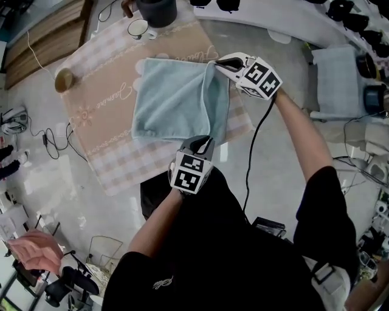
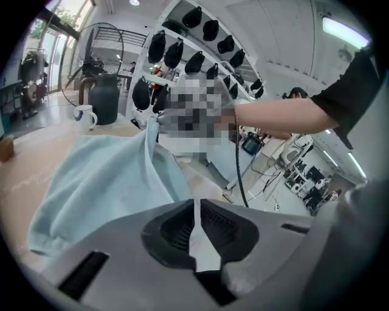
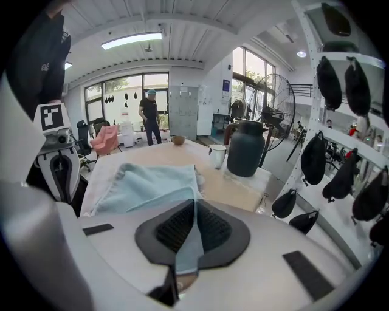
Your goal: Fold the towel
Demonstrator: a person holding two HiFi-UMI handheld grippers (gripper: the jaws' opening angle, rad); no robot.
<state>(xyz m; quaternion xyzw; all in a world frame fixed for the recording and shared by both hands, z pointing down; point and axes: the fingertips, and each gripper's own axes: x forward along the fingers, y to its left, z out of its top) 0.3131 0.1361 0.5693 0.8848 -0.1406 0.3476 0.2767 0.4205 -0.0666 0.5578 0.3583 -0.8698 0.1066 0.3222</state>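
A light blue towel (image 1: 176, 97) lies on the checked tablecloth (image 1: 103, 103), its right edge lifted and folded over toward the left. My left gripper (image 1: 205, 143) pinches the near corner of that edge; in the left gripper view the towel (image 2: 103, 182) runs into the shut jaws of the left gripper (image 2: 197, 209). My right gripper (image 1: 220, 63) holds the far corner, and the right gripper view shows the towel (image 3: 152, 185) clamped in the right gripper (image 3: 194, 209). The raised edge hangs stretched between both grippers.
A white mug (image 1: 140, 28) and a dark kettle (image 1: 157, 11) stand at the table's far edge, a small brown bowl (image 1: 63, 79) at its left. Shelves with dark items line the right side. Cables lie on the floor to the left.
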